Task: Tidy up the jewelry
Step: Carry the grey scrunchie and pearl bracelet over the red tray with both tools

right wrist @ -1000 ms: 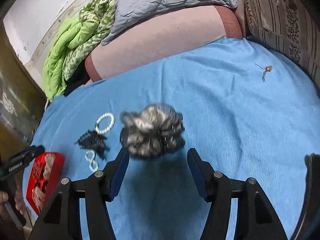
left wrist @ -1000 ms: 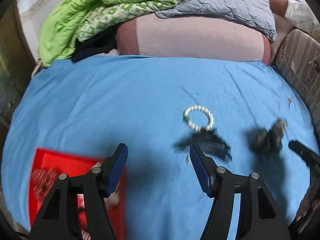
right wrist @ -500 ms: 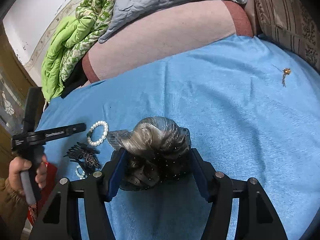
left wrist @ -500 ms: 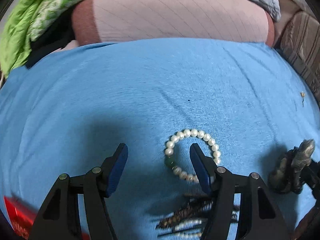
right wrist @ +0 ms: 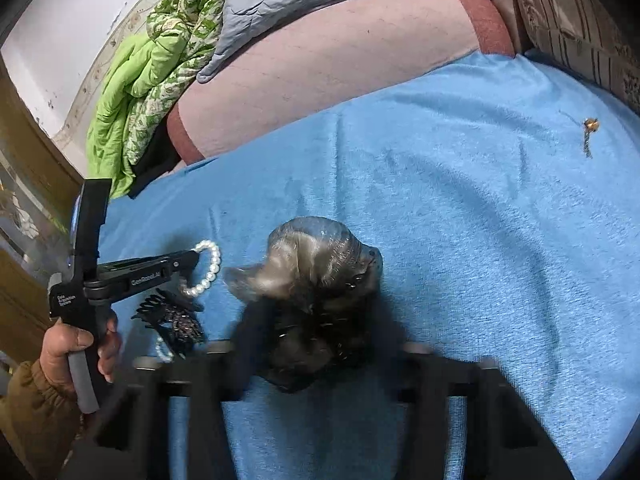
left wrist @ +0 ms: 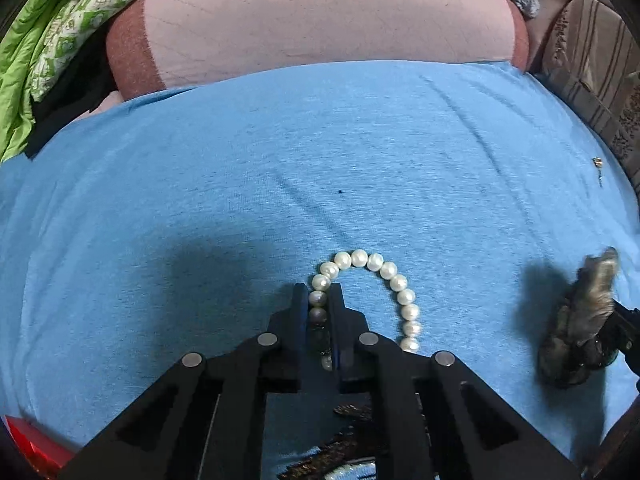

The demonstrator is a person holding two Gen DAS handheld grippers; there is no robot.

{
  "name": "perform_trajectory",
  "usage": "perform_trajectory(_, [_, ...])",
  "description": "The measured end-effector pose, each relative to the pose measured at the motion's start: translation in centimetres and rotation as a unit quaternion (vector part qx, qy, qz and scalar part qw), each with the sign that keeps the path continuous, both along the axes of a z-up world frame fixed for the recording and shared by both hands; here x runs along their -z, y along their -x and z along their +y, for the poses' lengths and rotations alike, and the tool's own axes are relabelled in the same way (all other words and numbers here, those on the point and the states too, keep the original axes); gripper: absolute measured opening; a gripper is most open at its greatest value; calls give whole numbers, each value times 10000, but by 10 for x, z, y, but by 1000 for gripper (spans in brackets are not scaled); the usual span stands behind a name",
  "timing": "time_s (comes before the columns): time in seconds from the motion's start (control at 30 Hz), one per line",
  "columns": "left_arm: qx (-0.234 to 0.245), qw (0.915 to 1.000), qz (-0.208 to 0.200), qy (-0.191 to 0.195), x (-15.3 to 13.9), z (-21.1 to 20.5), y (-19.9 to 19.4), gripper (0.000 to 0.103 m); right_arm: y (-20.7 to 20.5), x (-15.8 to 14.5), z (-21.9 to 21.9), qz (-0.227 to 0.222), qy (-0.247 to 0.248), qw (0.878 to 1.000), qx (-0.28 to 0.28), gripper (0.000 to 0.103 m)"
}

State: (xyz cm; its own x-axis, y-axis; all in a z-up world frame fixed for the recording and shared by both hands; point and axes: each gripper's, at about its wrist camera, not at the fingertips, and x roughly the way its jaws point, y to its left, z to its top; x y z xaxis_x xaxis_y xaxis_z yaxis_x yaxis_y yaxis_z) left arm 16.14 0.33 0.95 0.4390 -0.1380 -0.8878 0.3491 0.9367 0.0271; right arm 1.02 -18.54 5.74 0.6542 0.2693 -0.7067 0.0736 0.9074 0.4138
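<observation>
The left gripper [left wrist: 319,304] has its jaws pinched on the pearl bracelet [left wrist: 376,292] lying on the blue bedsheet [left wrist: 360,152], the right gripper [right wrist: 316,354] clamps the grey hair scrunchie [right wrist: 316,300], while a black claw clip [right wrist: 172,318] and small earring [right wrist: 589,132] await sorting, probably barely begun.

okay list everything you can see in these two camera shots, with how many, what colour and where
pearl bracelet: one, white, on the blue sheet, one side pinched by left gripper
hair scrunchie: one, grey-black, in right gripper
hair claw clip: one, black, beside bracelet
small bead loop: one, white, under clip
small charm: one, gold, far right of sheet
red box: one, lower left corner
quilts: green and grey, piled behind
person's left hand: on gripper handle
</observation>
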Motion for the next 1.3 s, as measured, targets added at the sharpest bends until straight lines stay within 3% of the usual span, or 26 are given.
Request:
perform_trajectory(0.03, [-3, 10000, -32, -4, -3, 0, 2, 9, 1, -2, 1, -52, 13, 10000, -1, 24])
perform_trajectory(0.07, [-29, 10000, -50, 21, -7, 1, 3, 9, 2, -5, 2, -88, 26, 10000, -22, 14])
perform_trajectory(0.1, [-53, 10000, -60, 55, -10, 2, 3, 9, 3, -7, 4, -117, 42, 9999, -55, 10])
perform_trajectory(0.37, [-218, 9986, -386, 303, -64, 20, 22, 9, 12, -23, 16, -375, 231, 9988, -212, 8])
perform_trajectory(0.77, [-464, 9938, -859, 523, -136, 62, 96, 9, 33, -47, 31, -790, 276, 9955, -439, 5])
perform_trajectory(0.93, [-596, 9915, -979, 613, -154, 88, 135, 9, 48, -53, 40, -827, 136, 9953, -480, 4])
perform_trajectory(1.3, [-1071, 9857, -1115, 673, -165, 163, 200, 9, 91, -76, 88, -796, 314, 9933, -776, 4])
